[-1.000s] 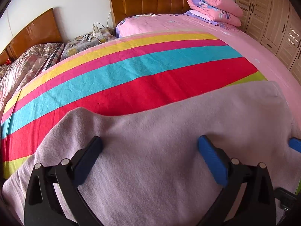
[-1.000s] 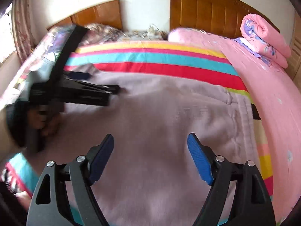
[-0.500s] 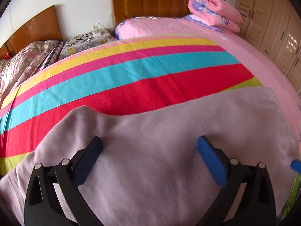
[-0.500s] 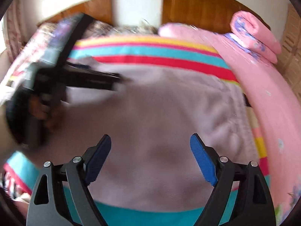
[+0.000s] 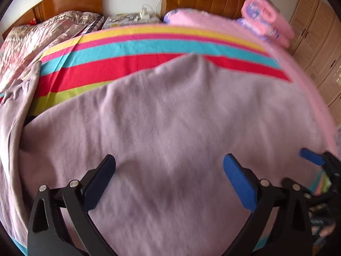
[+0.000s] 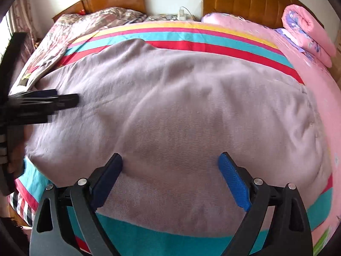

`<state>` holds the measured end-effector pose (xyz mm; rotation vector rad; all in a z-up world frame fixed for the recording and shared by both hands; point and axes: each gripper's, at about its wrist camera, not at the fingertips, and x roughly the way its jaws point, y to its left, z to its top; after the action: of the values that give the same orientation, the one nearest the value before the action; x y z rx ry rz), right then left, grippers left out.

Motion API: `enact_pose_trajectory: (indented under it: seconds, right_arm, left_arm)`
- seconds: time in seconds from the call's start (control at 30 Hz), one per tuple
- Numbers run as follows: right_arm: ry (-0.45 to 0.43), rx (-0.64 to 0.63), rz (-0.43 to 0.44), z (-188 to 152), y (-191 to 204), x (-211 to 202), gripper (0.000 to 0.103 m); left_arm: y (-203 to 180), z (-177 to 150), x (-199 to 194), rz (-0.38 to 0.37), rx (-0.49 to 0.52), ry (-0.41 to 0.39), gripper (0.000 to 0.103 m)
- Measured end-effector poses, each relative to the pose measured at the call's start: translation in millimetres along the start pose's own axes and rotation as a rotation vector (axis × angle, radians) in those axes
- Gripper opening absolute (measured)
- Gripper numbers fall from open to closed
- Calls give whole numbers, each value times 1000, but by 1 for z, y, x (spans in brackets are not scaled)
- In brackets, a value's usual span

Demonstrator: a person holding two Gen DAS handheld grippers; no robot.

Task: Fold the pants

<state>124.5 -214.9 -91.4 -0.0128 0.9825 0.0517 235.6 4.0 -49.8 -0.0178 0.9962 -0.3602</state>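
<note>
the pants (image 6: 181, 111) are a soft, fuzzy mauve knit spread flat on the striped sheet (image 6: 191, 33) of the bed, their near edge cut off behind both tools. left hand-held gripper (image 5: 168, 183) hovers wide open over them, blurry. right hand-held gripper (image 6: 170, 179) is opening, nothing pinched between its blue ribbed pads (image 6: 233, 183).

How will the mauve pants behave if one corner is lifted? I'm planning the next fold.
The pants would probably go limp and drape, since they already lie in soft wrinkles across the striped blanket. The brushed-looking weave suggests they would cling to the bedding more than slide. Pushing would likely bunch them, as ripples near the right edge hint.
</note>
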Motion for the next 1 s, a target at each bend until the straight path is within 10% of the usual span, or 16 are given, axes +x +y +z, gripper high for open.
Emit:
enact_pose_trajectory:
  seconds: [0.13,0.23,0.53,0.67,0.77,0.8,1.0]
  right_arm:
    - [-74,-55,-41,13,12,-21,88]
    - [-104,-59,-49,24,18,-22,89]
    - [-153,-57,37,35,54,-16,89]
    - [-152,-65,83,37,65,-18,89]
    - [-157,-92,127,44,81,-18,89]
    - [-164,-107,149,49,88,-19,89]
    - [-212,-245,250,69,145,-20,89]
  left_arm:
    - [41,3,-72,-60,-52,-210,101]
    - [96,25,-96,139,-159,-272,101]
    - [179,74,-16,472,-90,76,86]
    - [184,73,15,434,-62,158,81]
    - [183,66,29,457,-15,193,52]
    - [186,65,22,449,-25,169,7]
    - [209,27,-97,349,-238,-195,5]
